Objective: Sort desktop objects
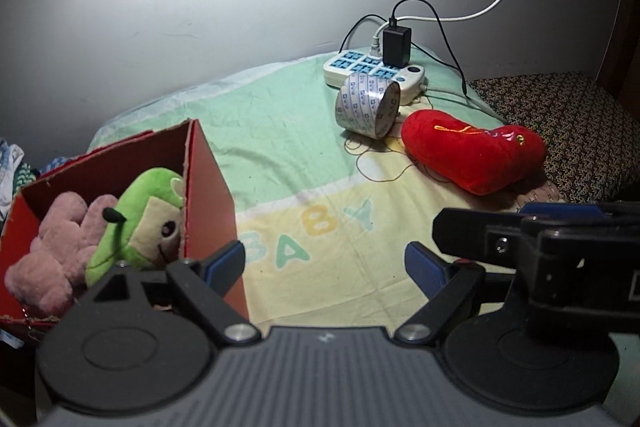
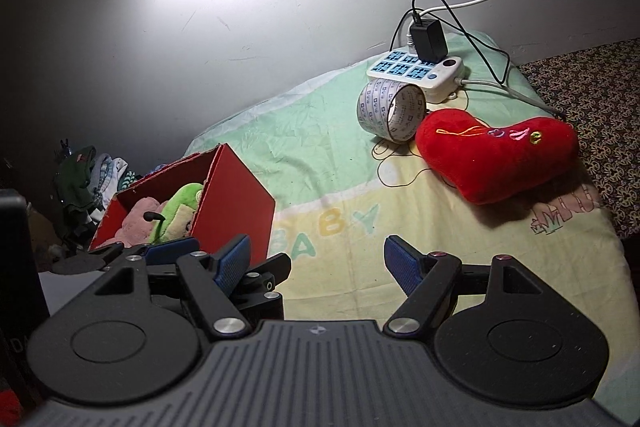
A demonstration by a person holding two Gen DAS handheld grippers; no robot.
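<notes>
A red cardboard box (image 1: 208, 195) (image 2: 240, 211) stands at the left on the blanket and holds a pink plush (image 1: 56, 247) (image 2: 138, 221) and a green plush (image 1: 136, 223) (image 2: 178, 213). A red heart plush (image 1: 472, 151) (image 2: 496, 155) lies at the right, beside a roll of printed tape (image 1: 366, 105) (image 2: 390, 111) lying on its side. My left gripper (image 1: 324, 263) is open and empty, just right of the box. My right gripper (image 2: 318, 261) is open and empty, low over the blanket; the left gripper (image 2: 172, 251) shows below it at the left.
A white power strip (image 1: 372, 71) (image 2: 420, 73) with a black adapter and cables lies behind the tape near the wall. A patterned mattress (image 1: 568, 115) (image 2: 600, 99) lies to the right. Clothes (image 2: 88, 175) are piled at far left. The right gripper (image 1: 540, 235) crosses the left view's lower right.
</notes>
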